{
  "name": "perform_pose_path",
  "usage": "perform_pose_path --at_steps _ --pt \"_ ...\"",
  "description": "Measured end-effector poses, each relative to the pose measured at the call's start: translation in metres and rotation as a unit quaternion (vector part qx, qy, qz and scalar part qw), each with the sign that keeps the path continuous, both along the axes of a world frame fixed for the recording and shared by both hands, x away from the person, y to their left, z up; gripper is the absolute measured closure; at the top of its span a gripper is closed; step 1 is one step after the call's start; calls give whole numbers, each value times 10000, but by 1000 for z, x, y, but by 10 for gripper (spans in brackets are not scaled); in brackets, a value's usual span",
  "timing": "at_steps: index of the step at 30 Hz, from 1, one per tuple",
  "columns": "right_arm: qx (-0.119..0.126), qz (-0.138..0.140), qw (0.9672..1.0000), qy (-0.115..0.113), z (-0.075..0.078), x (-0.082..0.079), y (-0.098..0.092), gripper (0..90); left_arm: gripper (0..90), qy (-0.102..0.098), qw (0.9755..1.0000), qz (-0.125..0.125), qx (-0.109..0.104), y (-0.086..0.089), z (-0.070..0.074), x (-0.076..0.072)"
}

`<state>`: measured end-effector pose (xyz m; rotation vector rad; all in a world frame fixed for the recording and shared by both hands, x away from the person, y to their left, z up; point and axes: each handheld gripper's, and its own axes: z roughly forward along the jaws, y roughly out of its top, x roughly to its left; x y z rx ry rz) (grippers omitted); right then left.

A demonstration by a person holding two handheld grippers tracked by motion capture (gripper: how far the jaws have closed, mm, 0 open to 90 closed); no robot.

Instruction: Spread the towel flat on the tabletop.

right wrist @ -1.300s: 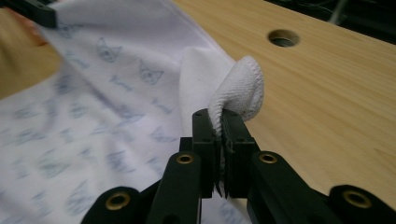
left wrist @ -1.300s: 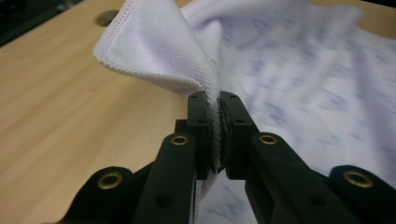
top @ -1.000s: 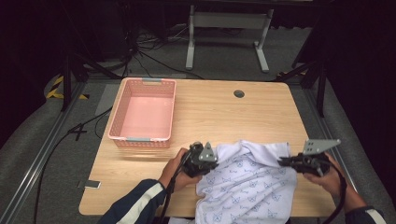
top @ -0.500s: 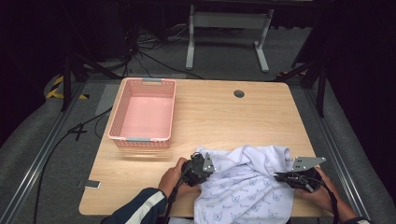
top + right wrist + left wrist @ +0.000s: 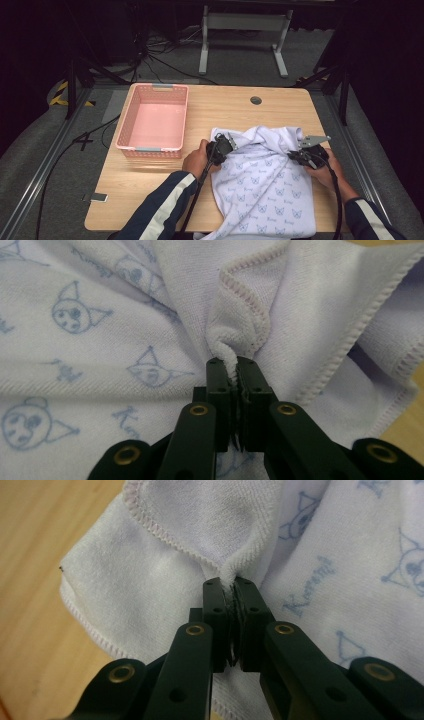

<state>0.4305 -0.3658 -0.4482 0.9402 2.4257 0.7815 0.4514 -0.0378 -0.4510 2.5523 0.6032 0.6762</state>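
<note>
From the high view I have the wooden table (image 5: 150, 195) in front of me, and the biggest thing on it is the white towel (image 5: 265, 190) printed with small blue cat faces, spread over the near right part of the top with its near edge hanging off toward me. Its far end is bunched into a folded ridge running between my two hands. To the left of the towel, well apart from it, sits the pink basket (image 5: 152, 125), open side up and close to the table's left edge. My left gripper (image 5: 222, 148) is at the towel's far left corner; in the left gripper view the jaws are pressed together on a pinched fold of the towel's hemmed edge (image 5: 232, 575), with bare wood showing off to the left. My right gripper (image 5: 305, 156) is at the far right end of the ridge; in the right gripper view its jaws are likewise clamped on a puckered bit of stitched hem (image 5: 232, 357).
</note>
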Motion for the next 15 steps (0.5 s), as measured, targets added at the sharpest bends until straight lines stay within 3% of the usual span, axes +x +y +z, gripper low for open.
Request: perform_pose_path --at_steps 2,6,11,15 --pt "-30 -122 9999 -22 0 15 1 857 857 -159 9996 156 152 -4 -1 13" --pt "-195 -378 9990 -142 1 38 4 857 857 -262 9985 462 92 -5 -2 42" --pt "-231 -594 9977 -236 0 59 8 857 857 -285 9972 695 -38 -2 -3 65" --pt "-184 -721 9969 -254 -1 70 8 857 856 -187 9959 885 -81 -2 -2 76"
